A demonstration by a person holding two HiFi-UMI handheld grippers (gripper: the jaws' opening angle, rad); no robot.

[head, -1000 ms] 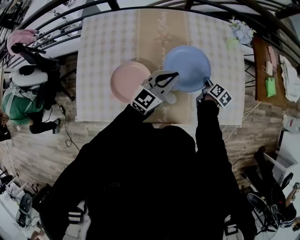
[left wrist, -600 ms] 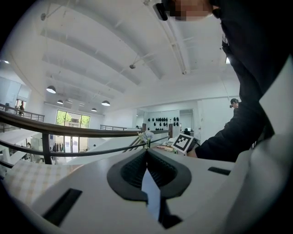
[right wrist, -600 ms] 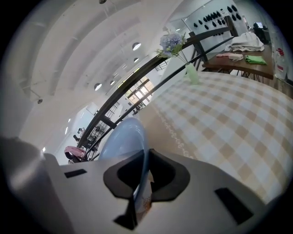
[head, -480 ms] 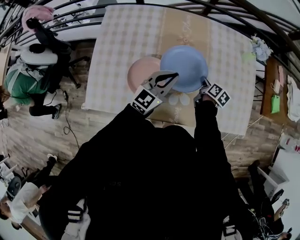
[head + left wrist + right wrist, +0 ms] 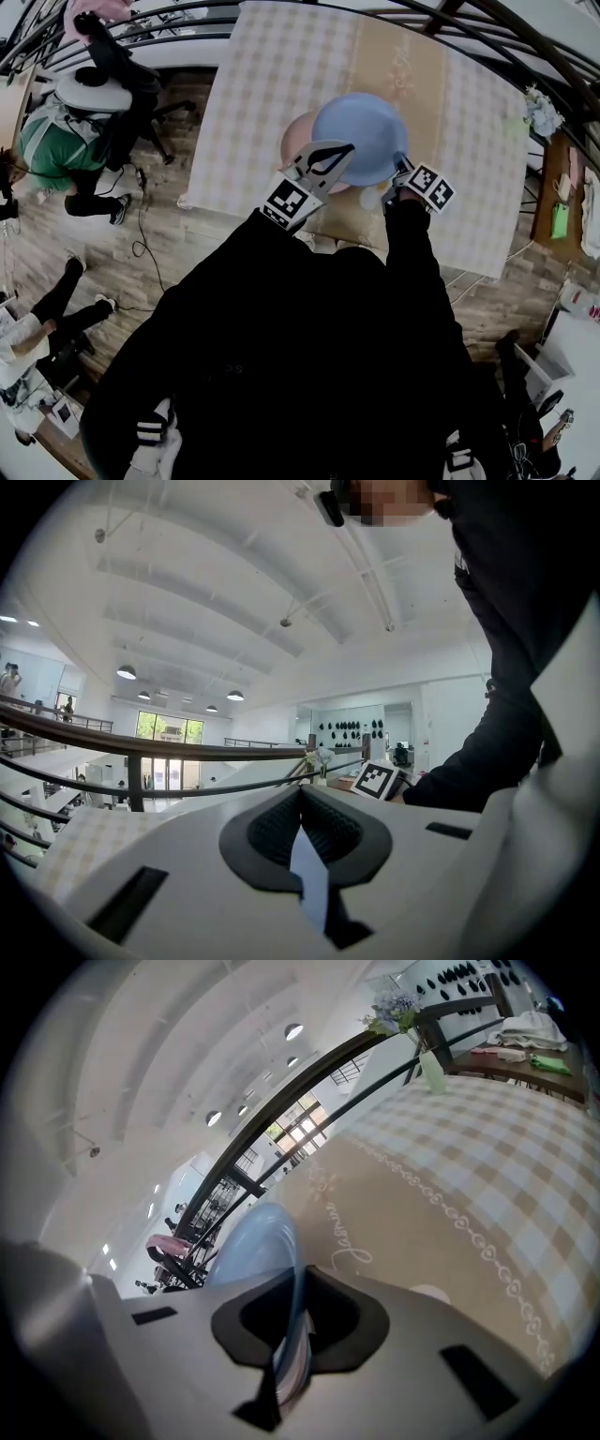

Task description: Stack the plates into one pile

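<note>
In the head view a blue plate (image 5: 359,136) hangs over a pink plate (image 5: 295,141) and hides most of it; only the pink plate's left edge shows. My right gripper (image 5: 398,161) is shut on the blue plate's near right rim. The right gripper view shows that rim (image 5: 253,1241) edge-on and tilted, pinched between the jaws (image 5: 302,1279). Whether the blue plate touches the pink one I cannot tell. My left gripper (image 5: 339,148) hovers at the blue plate's near left edge, jaws shut on nothing. In its own view it (image 5: 300,794) points up at the ceiling.
The table (image 5: 262,75) wears a checked cloth with a beige runner. A vase of flowers (image 5: 541,111) stands at its far right corner, also seen in the right gripper view (image 5: 394,1007). Dark railings curve round the table. A side table (image 5: 562,206) stands to the right.
The blue plate, held by the right gripper, has moved left from beside the pink plate to over it. The left gripper has kept its place beside the blue plate.
</note>
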